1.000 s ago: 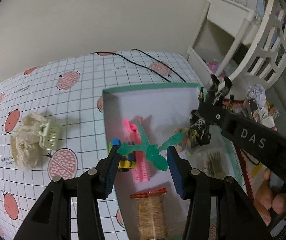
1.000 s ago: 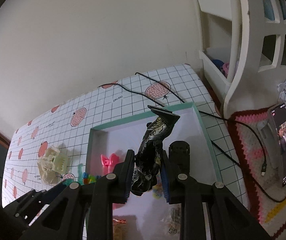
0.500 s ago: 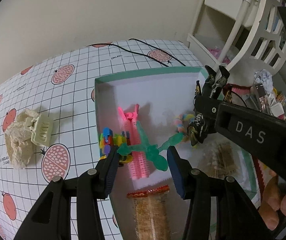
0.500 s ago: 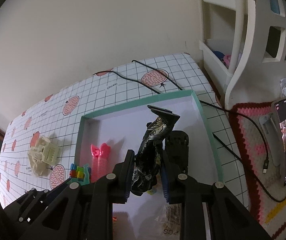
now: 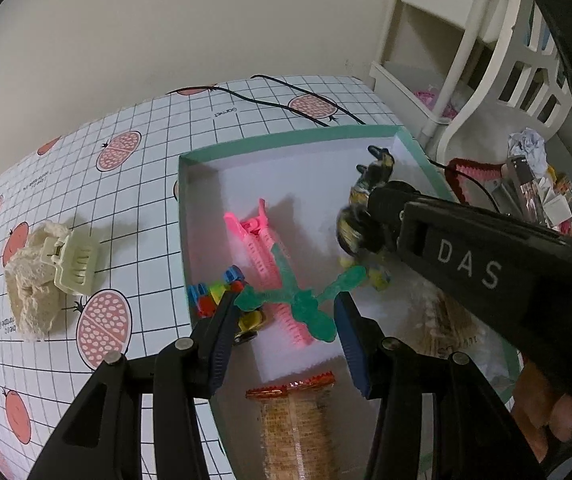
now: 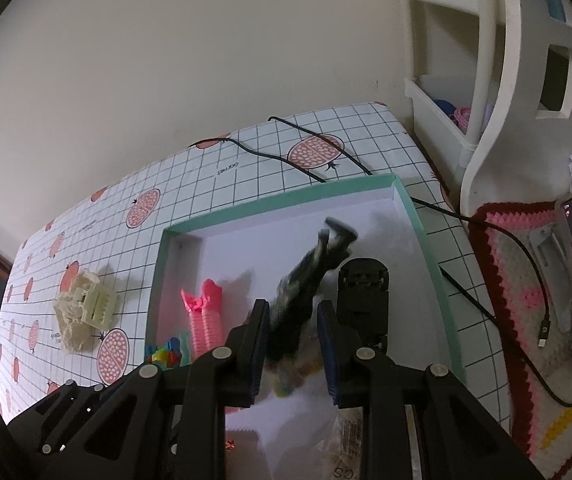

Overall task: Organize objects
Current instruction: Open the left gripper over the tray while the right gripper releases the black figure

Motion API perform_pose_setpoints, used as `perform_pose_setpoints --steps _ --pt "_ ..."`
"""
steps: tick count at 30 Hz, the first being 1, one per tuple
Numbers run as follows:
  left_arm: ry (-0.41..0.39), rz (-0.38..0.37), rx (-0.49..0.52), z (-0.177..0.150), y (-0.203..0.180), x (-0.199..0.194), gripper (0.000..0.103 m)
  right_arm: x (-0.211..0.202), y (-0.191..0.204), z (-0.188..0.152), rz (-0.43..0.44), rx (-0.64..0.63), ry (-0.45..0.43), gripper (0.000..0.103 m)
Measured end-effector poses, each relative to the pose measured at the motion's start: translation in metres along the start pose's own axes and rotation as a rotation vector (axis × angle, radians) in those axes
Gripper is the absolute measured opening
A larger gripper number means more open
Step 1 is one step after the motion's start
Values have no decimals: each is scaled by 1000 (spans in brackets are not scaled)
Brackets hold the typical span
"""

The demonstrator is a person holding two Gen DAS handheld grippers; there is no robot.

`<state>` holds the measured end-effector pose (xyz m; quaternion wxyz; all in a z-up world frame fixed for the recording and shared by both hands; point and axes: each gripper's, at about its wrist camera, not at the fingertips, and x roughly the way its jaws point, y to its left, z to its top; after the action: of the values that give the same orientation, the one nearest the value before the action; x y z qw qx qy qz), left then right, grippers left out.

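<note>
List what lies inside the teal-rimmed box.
Inside the teal-rimmed box: pink hair clip, green clip, colourful blocks, cracker pack, black patterned clip. Items beneath the right gripper are hidden.

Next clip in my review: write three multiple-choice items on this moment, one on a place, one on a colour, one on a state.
1. Where does the cream claw clip lie?
A. in the box
B. on the tablecloth, against a cream scrunchie
C. on the white shelf

2. What colour is the box rim?
A. teal green
B. red
C. black

3. How do the right gripper's jaws stand?
A. spread, the dark mottled clip blurred between them
B. shut tight on a phone
C. out of view

Answers: 1 B, the clip rests beside the scrunchie outside the box; 2 A, the rim is teal around a white floor; 3 A, gaps show on both sides of the clip.
</note>
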<state>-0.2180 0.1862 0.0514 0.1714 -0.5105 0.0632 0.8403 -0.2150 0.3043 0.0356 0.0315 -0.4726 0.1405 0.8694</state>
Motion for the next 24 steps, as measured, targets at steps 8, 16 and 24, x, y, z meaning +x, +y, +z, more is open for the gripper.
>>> perform_pose_setpoints --steps 8,16,24 --pt "3 -7 20 -1 -3 -1 51 -3 -2 1 10 16 -8 27" --pt "13 -37 12 2 -3 -2 53 -10 -1 4 17 16 -26 27" --pt "-3 -37 -1 5 0 -8 61 -13 0 5 20 12 -33 27"
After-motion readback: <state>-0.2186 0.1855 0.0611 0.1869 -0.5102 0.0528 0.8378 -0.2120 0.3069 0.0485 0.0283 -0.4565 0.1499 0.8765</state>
